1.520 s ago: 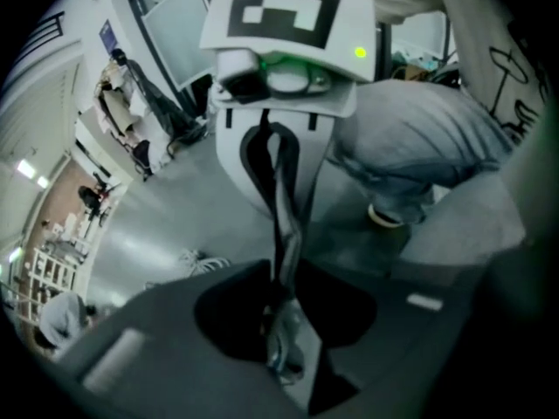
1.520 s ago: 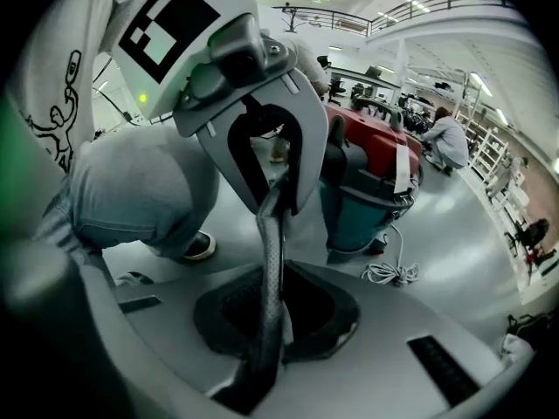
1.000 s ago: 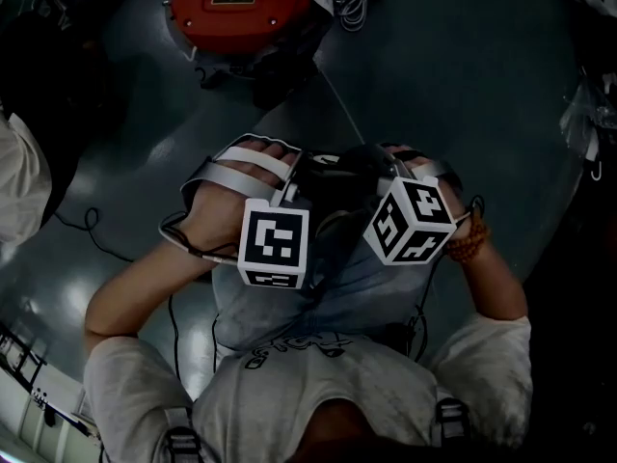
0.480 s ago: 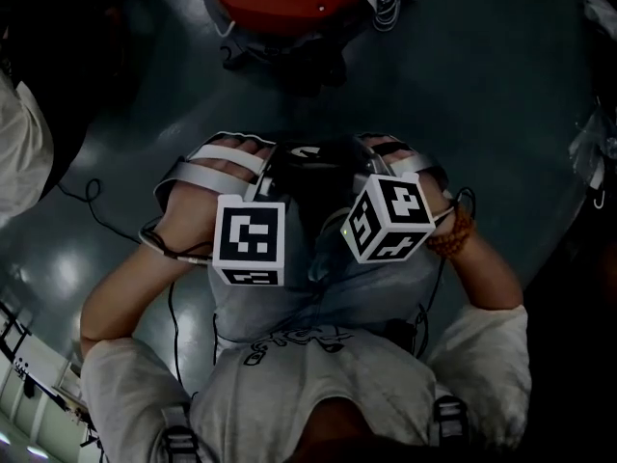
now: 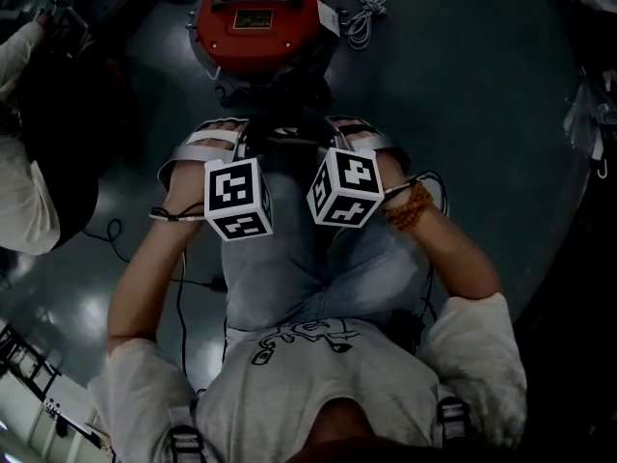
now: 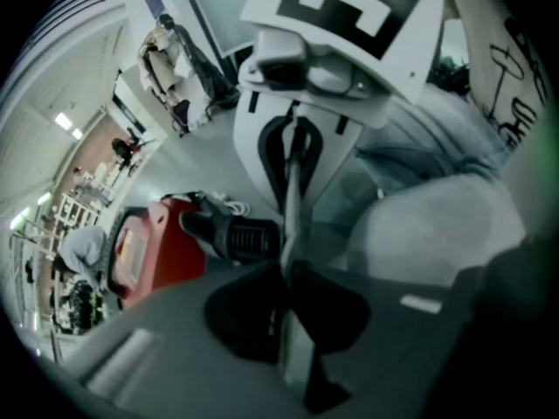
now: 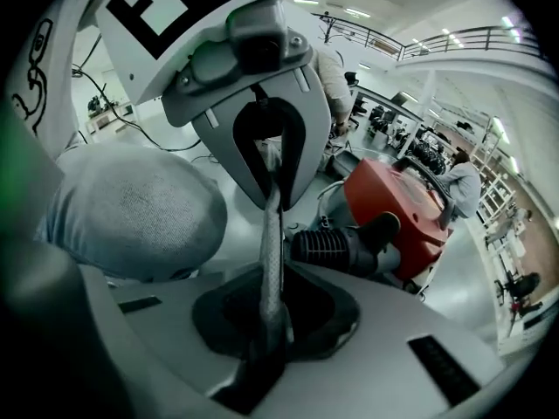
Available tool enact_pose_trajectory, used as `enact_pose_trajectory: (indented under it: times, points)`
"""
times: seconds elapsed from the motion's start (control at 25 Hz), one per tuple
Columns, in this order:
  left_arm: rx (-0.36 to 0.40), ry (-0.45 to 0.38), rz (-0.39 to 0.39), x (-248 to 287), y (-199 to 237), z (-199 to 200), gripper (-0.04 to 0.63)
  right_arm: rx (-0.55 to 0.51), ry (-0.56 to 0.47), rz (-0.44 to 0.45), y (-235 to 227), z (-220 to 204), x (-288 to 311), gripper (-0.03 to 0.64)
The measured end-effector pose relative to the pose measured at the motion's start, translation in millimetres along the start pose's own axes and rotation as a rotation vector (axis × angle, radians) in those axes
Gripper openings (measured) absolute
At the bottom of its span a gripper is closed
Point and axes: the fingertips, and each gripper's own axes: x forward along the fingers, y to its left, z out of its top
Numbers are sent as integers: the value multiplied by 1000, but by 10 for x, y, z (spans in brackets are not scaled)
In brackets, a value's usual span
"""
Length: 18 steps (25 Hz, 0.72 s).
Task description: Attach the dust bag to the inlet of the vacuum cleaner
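**A:** What have the tongs got?

**B:** The right tongs [image 7: 269, 321] are clamped on the thin edge of the dust bag [image 7: 271, 234]. The left tongs [image 6: 288, 273] are closing on that same edge.

**A:** Where's the bag?

**B:** Between both, above the knees, near the black ribbed inlet [image 7: 336, 250] of the red vacuum cleaner [image 5: 258, 17]. It's likely light and floppy, so gripping the edge on two sides should keep it taut.

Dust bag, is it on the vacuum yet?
Not yet. Picked up: the right gripper grips the dust bag, and the left gripper is closing its jaws on it. Now it hangs between them, short of the red vacuum cleaner. Left: fit it on the black ribbed inlet.
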Motion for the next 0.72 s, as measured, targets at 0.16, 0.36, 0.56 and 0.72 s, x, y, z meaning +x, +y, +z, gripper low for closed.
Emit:
enact_pose_trajectory:
  times: [0.16, 0.36, 0.56, 0.72]
  points:
    - [34, 14, 9, 65, 153, 42, 32, 54, -11, -32, -167, -73, -13, 34]
    - [11, 13, -9, 134, 155, -6, 34, 74, -26, -42, -192, -75, 33, 34]
    - [-7, 12, 3, 310, 136, -71, 32, 74, -15, -58, -176, -161, 160, 34]
    - [1, 5, 25, 275, 151, -15, 35, 95, -30, -61, -214, -180, 137, 35]
